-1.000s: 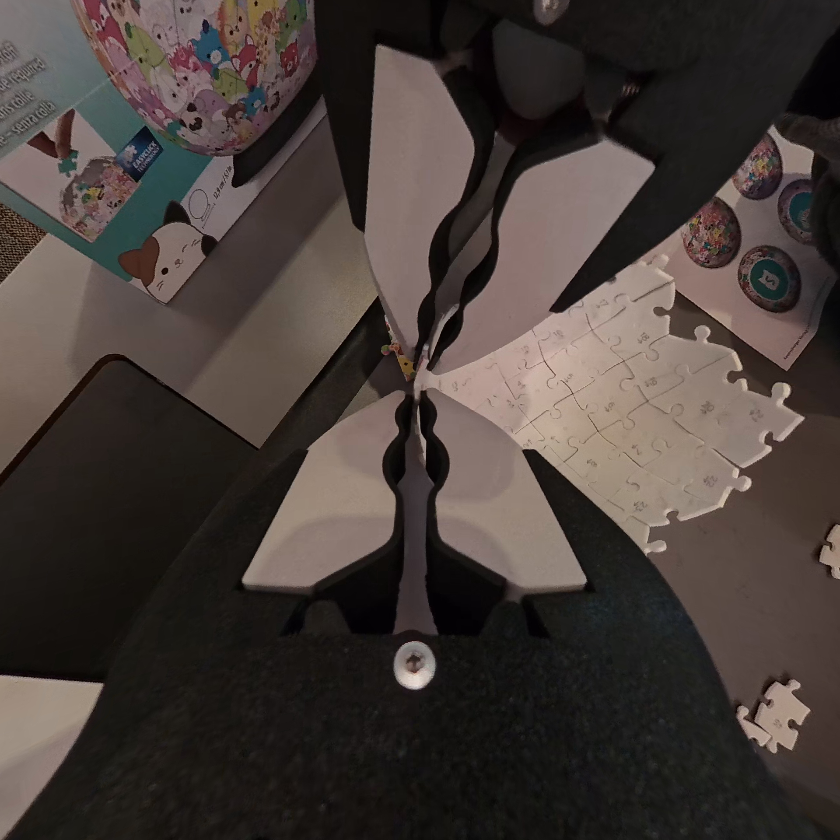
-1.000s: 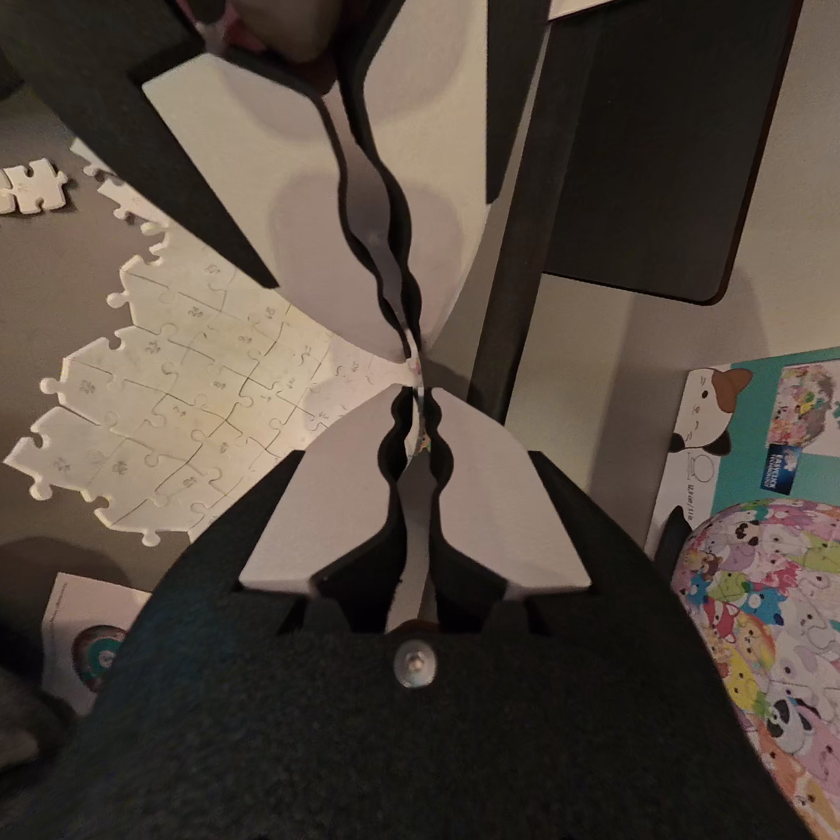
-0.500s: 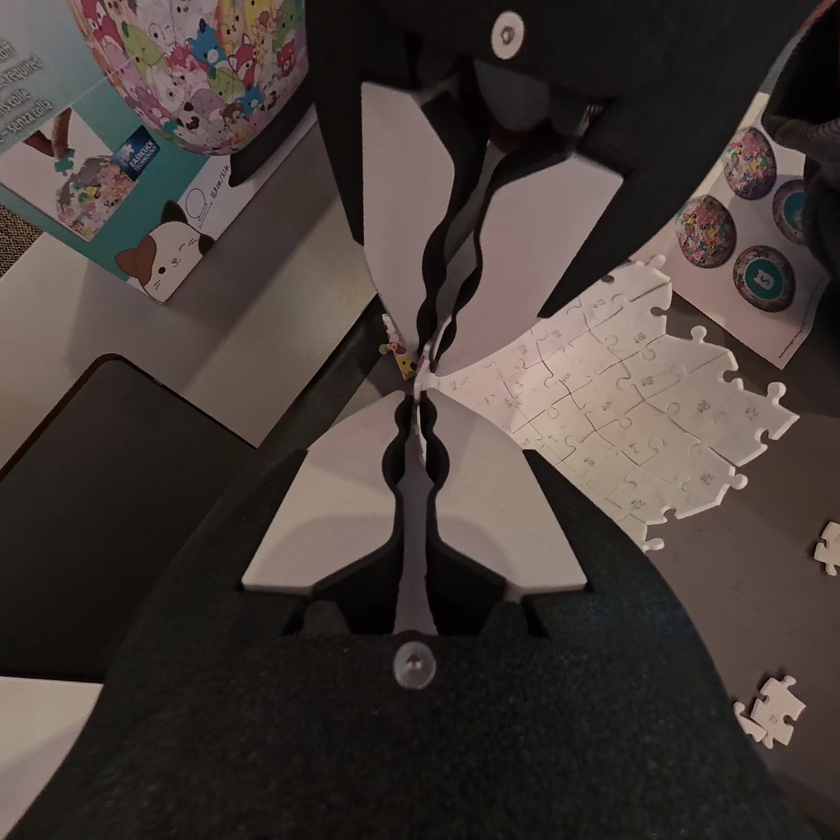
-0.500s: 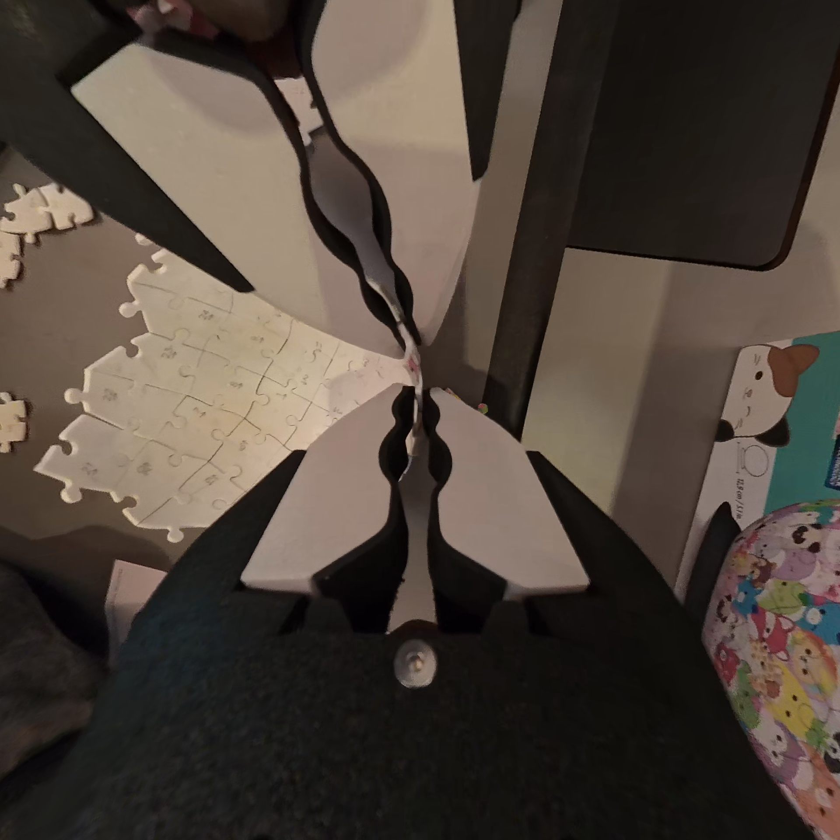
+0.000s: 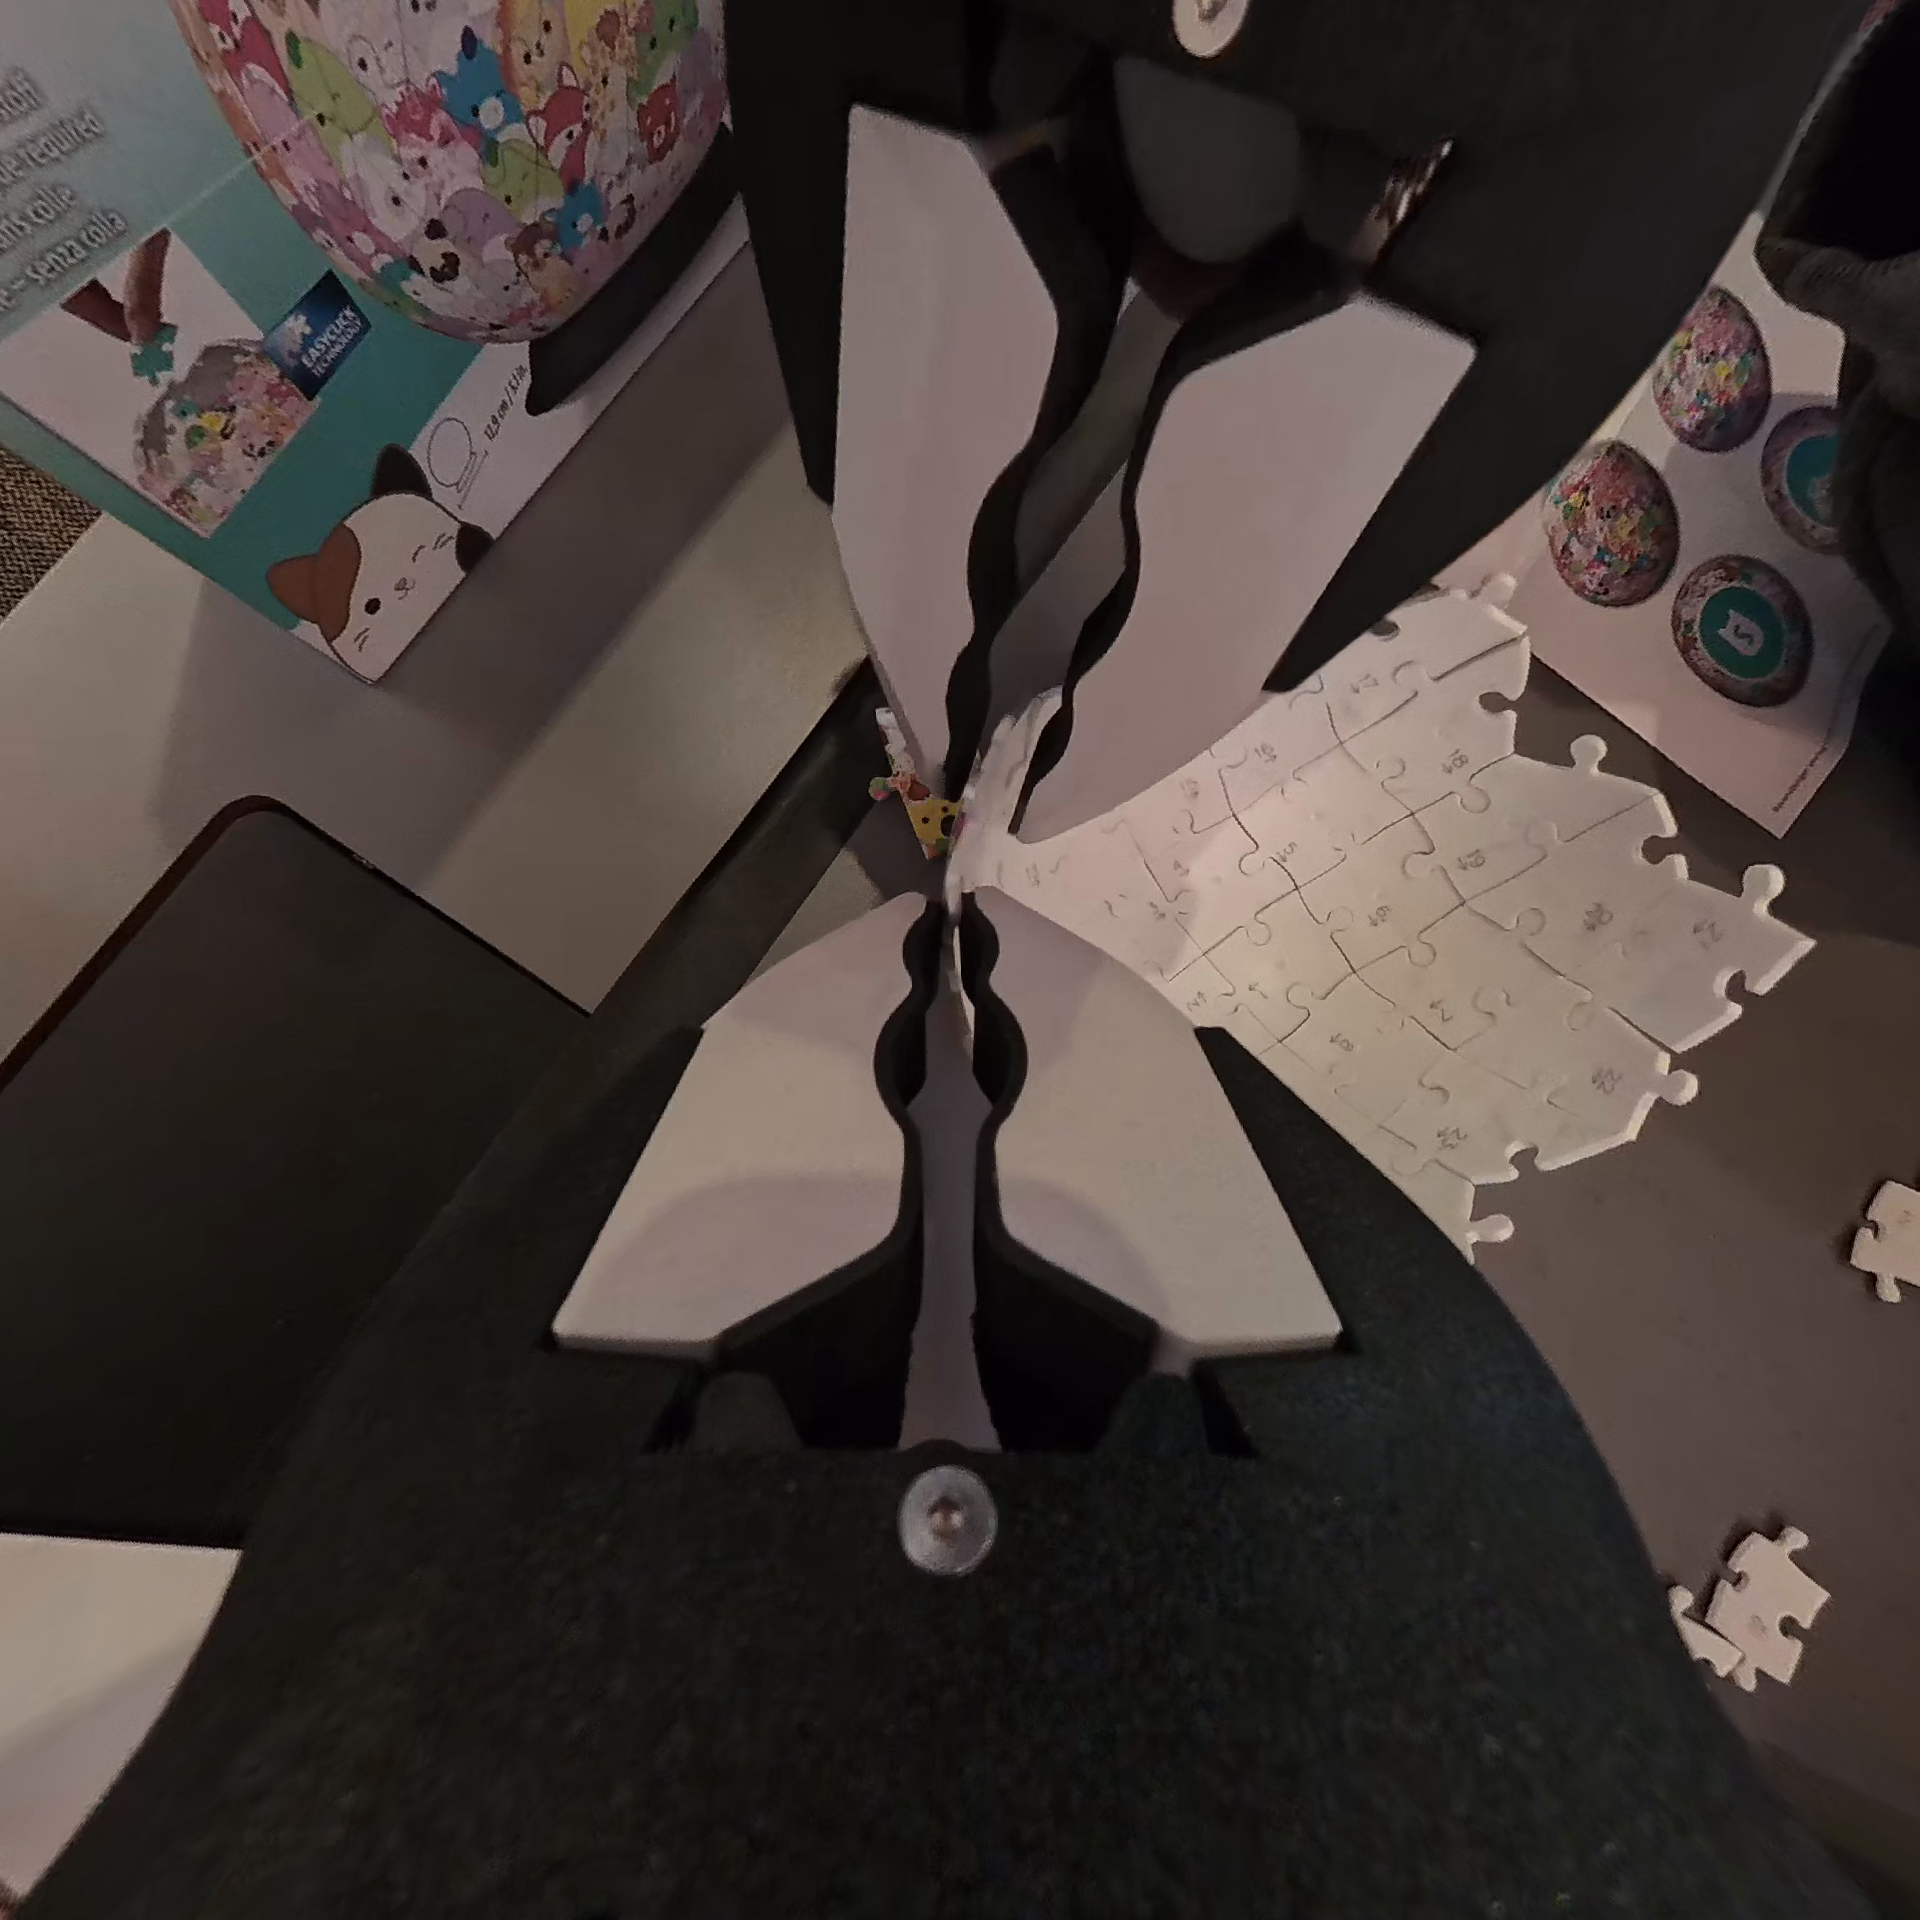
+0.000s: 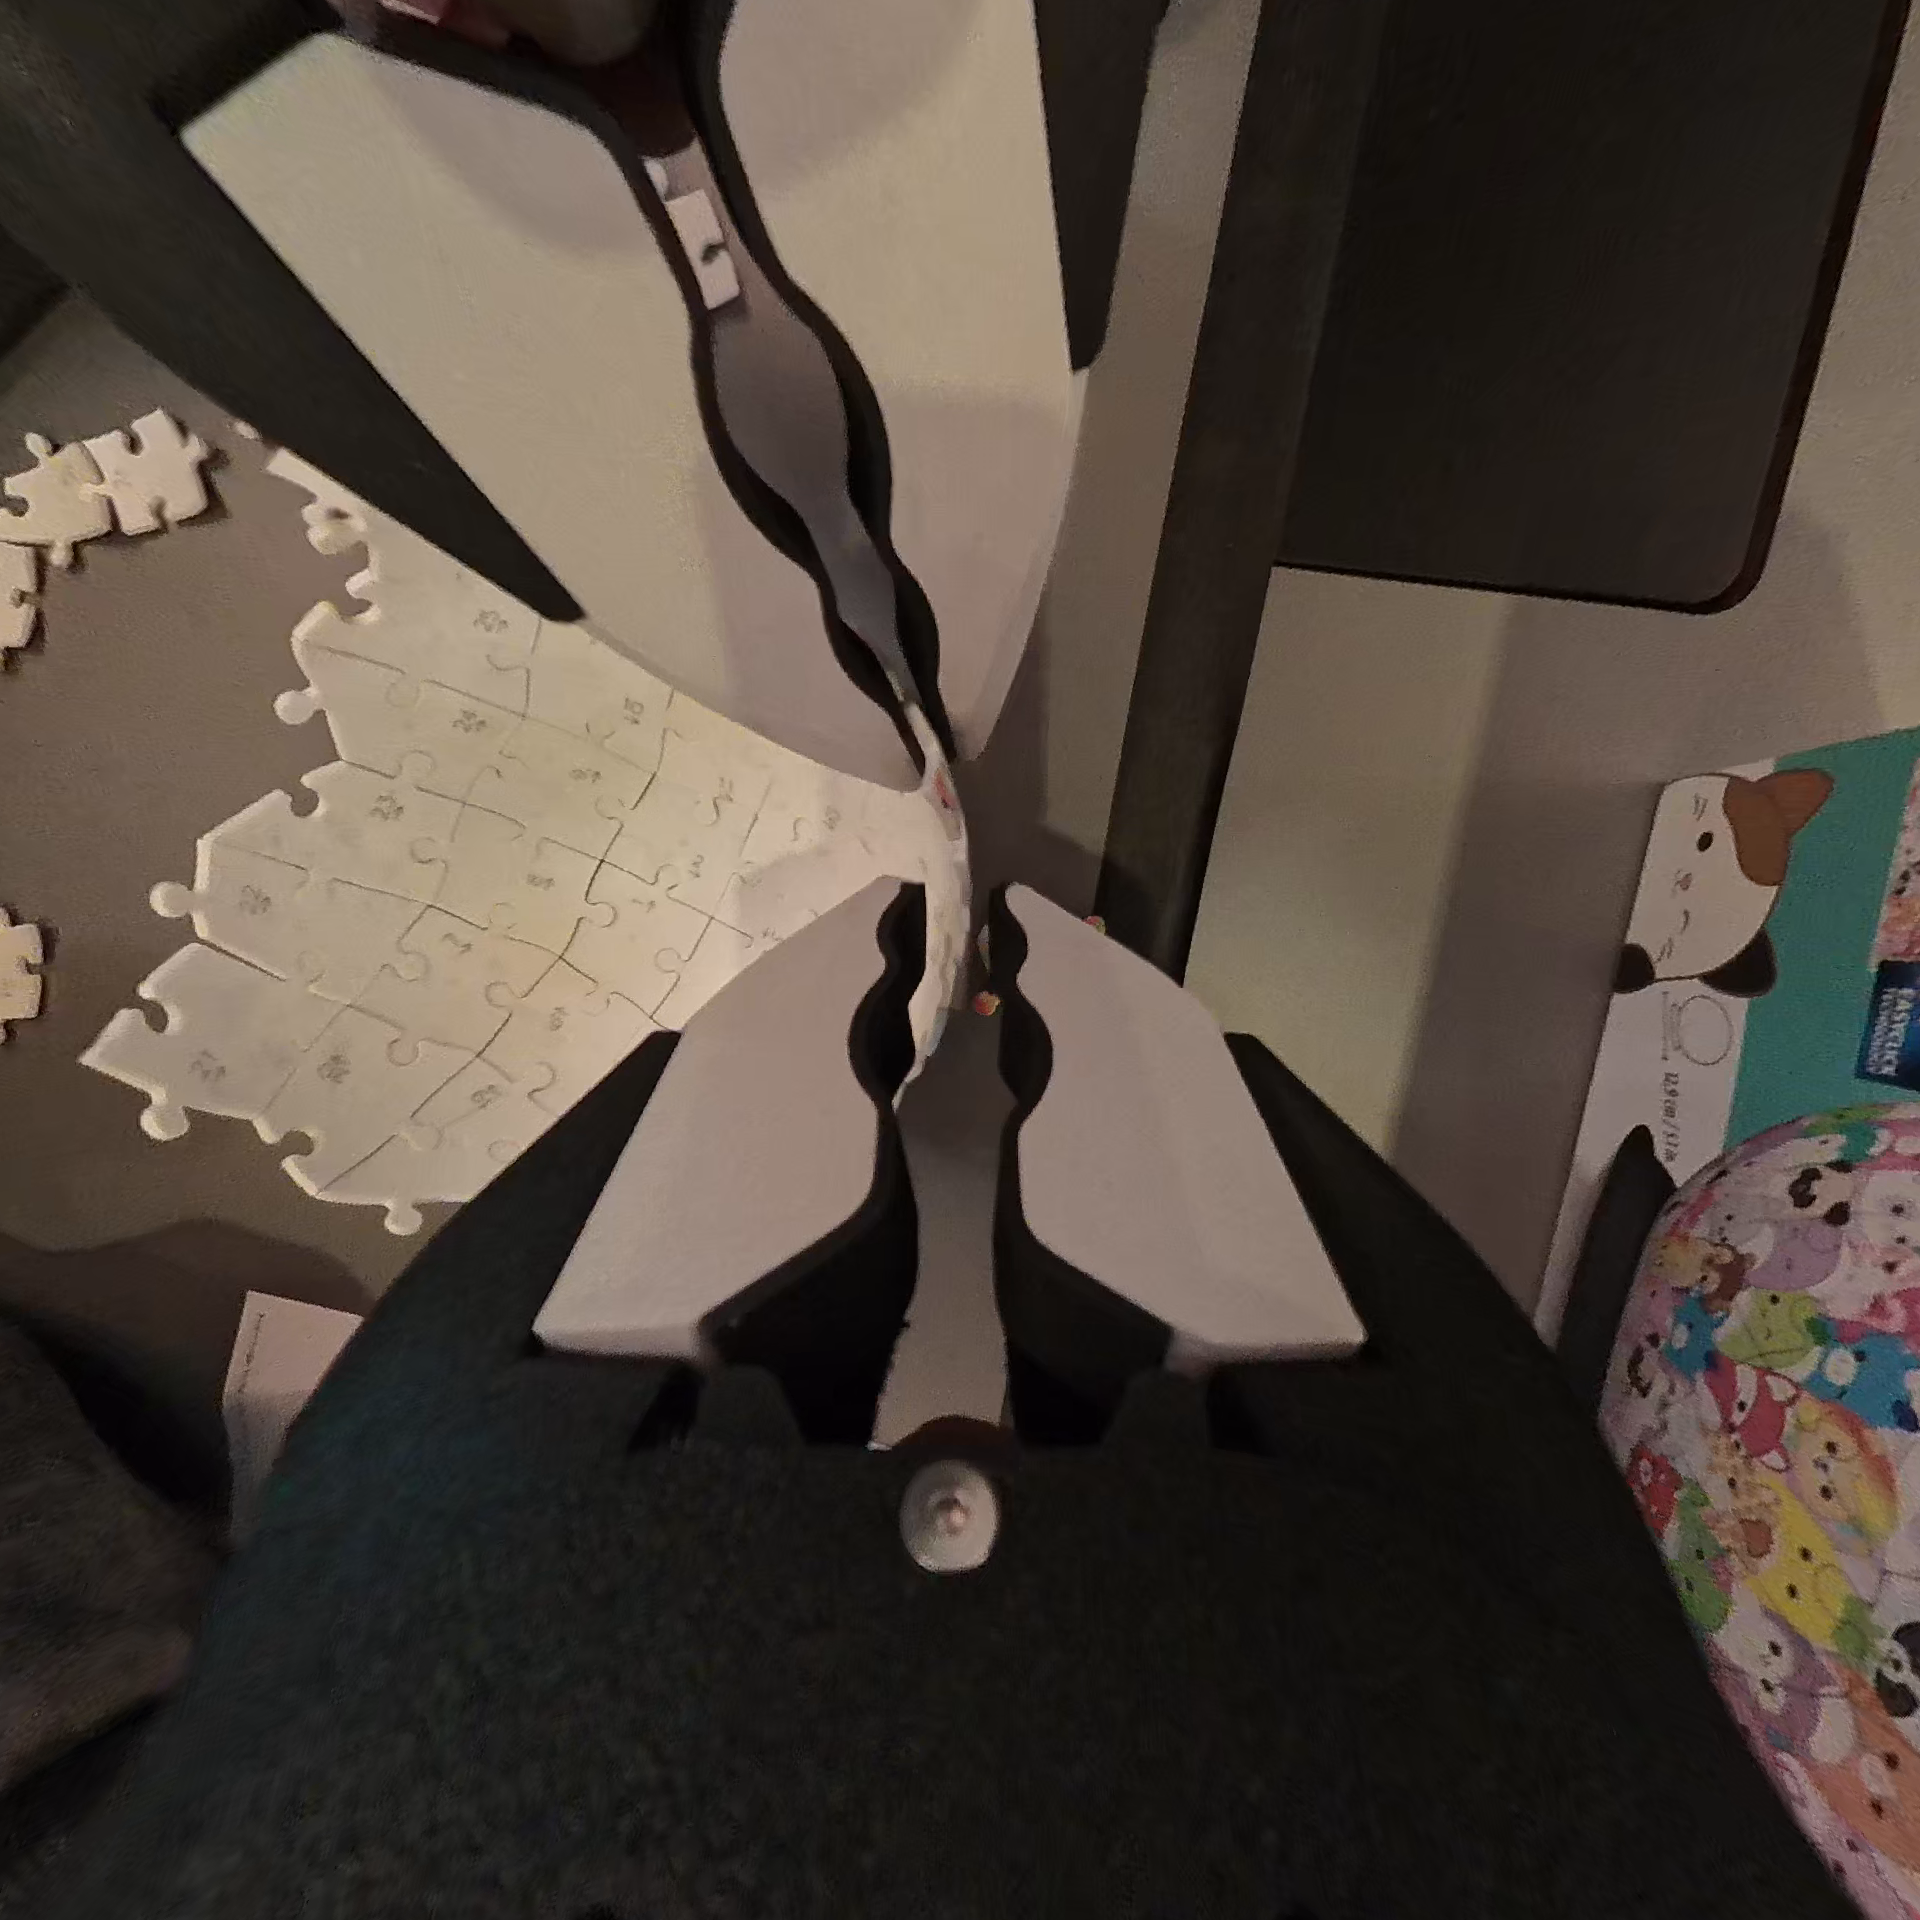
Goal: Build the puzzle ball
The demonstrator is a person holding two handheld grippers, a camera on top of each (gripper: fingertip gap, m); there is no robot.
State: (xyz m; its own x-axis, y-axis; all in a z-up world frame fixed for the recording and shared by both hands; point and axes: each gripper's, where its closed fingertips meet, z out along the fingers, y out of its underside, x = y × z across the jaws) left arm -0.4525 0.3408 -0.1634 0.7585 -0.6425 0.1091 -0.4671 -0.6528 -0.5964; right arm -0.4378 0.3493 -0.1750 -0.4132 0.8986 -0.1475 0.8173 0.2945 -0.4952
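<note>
Left gripper [image 5: 951, 914] is pinching our joined puzzle sheet [image 5: 1455, 914] by its corner, jaws nearly closed. Right gripper [image 6: 951, 935] is standing slightly parted around that corner, likely loosening; sheet is hanging white-side-up above the table [image 5: 1714, 1403].

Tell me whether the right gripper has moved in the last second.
Yes: right gripper fingers parted, one toward the dark table edge, off the puzzle sheet.

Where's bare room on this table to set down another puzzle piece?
Freest: the dark mat between the assembled section and the loose pieces, and the pale tabletop between the box and the dark panel. Crowded where the left gripper and right gripper meet.
</note>
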